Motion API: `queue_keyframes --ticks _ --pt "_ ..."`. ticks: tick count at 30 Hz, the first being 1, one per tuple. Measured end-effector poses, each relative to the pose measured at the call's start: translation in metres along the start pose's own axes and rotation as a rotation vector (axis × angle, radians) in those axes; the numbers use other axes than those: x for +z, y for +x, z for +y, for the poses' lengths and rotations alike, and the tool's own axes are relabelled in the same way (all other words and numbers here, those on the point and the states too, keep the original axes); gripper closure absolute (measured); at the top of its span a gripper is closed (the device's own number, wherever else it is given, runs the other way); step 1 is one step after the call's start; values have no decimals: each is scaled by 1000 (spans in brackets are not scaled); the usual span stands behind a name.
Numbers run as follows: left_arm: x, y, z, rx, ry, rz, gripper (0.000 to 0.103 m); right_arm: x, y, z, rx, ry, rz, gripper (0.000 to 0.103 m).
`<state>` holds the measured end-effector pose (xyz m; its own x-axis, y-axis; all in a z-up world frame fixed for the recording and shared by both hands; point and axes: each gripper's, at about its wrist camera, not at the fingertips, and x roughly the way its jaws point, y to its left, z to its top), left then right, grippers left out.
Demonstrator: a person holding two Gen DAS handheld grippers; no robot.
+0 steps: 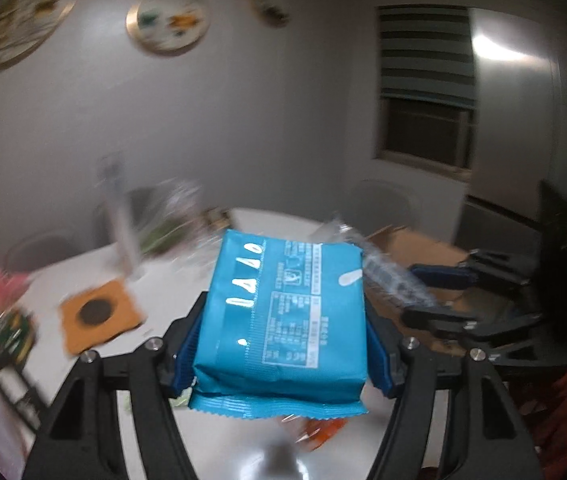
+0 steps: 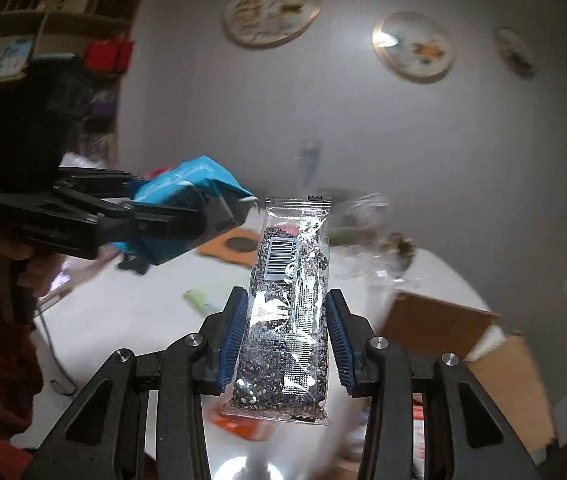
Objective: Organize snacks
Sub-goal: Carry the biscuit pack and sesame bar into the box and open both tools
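My left gripper (image 1: 283, 300) is shut on a blue snack packet (image 1: 283, 320), held flat above the white table (image 1: 171, 288). The same left gripper (image 2: 219, 216) with the blue packet (image 2: 187, 184) shows at the left of the right wrist view, a hand on its handle. My right gripper (image 2: 287, 304) is shut on a clear-wrapped dark seed bar (image 2: 287, 320), lifted over the table (image 2: 131, 312). In the left wrist view the right gripper (image 1: 407, 292) holds that bar (image 1: 387, 276) just right of the blue packet.
An open cardboard box (image 2: 463, 332) stands at the right, also seen as the box (image 1: 419, 248). An orange square mat with a dark disc (image 1: 101, 314), clear bags and a vase stand farther back. Orange packets (image 1: 319, 432) and a green item (image 2: 199, 300) lie on the table.
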<state>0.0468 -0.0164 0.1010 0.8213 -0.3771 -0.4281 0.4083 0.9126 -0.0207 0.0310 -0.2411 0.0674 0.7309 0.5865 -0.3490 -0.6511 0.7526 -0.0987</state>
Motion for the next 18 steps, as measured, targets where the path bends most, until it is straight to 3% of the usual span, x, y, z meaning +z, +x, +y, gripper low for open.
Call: queue_keyframes --ticks 8,18 --pt "39 67 -80 -152 146 75 39 -30 -11 -66 -103 109 68 67" --pt "41 153 -133 -196 234 255 39 -65 5 -111 -105 189 193 67"
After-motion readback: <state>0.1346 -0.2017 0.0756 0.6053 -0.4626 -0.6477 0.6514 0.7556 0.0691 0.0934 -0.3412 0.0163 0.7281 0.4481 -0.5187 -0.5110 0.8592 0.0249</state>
